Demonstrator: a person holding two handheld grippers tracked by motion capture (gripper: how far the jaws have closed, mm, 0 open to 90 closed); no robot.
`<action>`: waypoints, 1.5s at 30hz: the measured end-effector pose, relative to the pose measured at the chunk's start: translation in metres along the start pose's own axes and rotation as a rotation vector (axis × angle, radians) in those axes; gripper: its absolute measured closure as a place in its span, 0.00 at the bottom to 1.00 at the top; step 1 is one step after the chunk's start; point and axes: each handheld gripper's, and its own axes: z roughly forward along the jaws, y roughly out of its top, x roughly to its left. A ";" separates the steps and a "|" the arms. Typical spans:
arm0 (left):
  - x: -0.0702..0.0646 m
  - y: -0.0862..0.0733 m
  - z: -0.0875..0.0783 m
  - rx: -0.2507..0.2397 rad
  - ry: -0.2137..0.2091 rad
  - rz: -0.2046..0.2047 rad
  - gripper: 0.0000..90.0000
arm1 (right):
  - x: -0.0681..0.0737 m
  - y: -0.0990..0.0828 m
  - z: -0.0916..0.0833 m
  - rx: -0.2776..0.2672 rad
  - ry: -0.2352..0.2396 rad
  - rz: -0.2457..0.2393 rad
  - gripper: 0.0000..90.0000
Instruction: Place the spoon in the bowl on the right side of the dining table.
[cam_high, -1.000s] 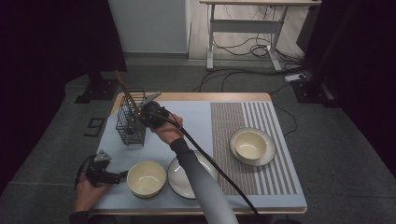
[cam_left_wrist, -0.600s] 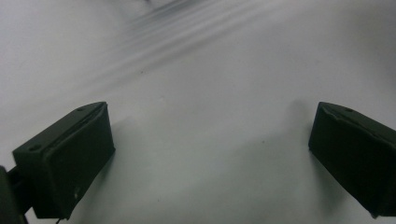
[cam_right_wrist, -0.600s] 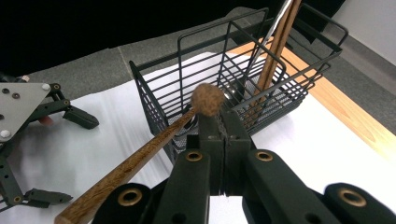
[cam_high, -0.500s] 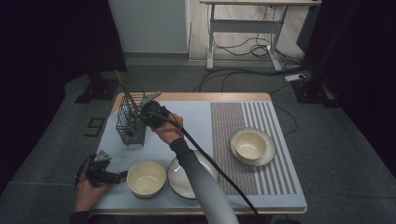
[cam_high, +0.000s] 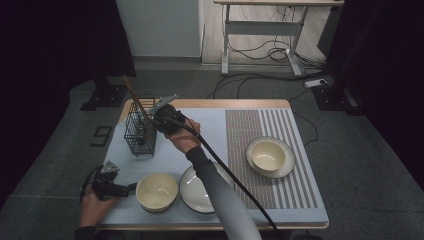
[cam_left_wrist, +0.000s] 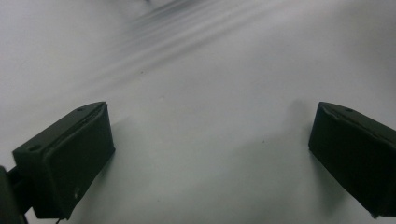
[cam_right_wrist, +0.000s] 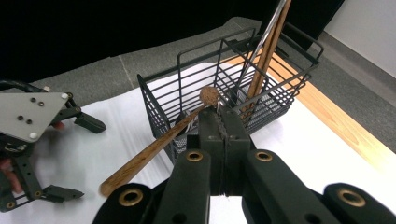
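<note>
Right gripper (cam_right_wrist: 219, 109) clamped shut on wooden utensil (cam_right_wrist: 154, 147) at wire basket (cam_high: 140, 130), far left of bench (cam_high: 210, 103). Left gripper (cam_high: 131, 187) jaws wide, empty, near left beside cream bowl (cam_high: 157, 191).

The right gripper (cam_high: 159, 121), at the end of an outstretched grey-sleeved arm (cam_high: 220, 187), has its jaws pressed together. The left gripper (cam_high: 131, 187) lies level, jaws spread wide.
</note>
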 end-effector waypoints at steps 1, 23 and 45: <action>0.000 0.000 0.000 0.000 0.000 0.001 0.00 | 0.000 0.000 -0.001 -0.004 0.002 0.002 1.00; 0.000 0.000 0.000 0.000 -0.001 -0.001 0.00 | -0.004 0.012 -0.040 -0.048 -0.008 0.011 1.00; 0.000 0.000 0.000 0.001 -0.001 0.000 0.00 | -0.005 0.025 -0.073 -0.064 -0.032 0.005 1.00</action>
